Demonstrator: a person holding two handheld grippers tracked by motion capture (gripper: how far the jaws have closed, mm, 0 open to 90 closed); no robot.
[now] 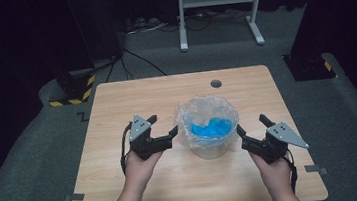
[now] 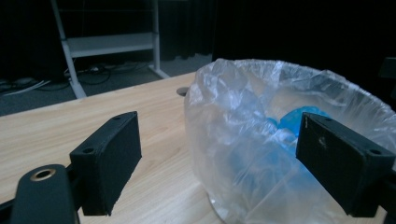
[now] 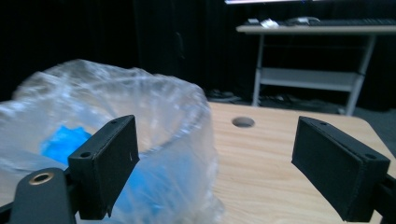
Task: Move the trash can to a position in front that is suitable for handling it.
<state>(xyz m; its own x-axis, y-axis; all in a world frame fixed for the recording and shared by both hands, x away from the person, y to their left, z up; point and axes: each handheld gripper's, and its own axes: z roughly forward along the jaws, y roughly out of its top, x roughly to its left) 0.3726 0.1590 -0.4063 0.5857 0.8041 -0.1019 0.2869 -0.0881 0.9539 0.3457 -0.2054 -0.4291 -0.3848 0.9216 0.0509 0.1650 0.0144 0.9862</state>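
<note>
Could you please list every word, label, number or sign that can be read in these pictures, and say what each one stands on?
None: no readable text anywhere.
The bin, its clear bag and the blue thing inside bear no label.
The table is bare wood.
The yellow-black stripes on the floor stand's base are a hazard marking, not words.

No readable words, labels, brands or numbers anywhere. Only signs: yellow-and-black hazard stripes (image 1: 77,93) on the stand base by the desk's far left corner, and again (image 1: 327,66) on the base at the far right. Small dark floor mark (image 1: 84,117) beside the left base, illegible.
</note>
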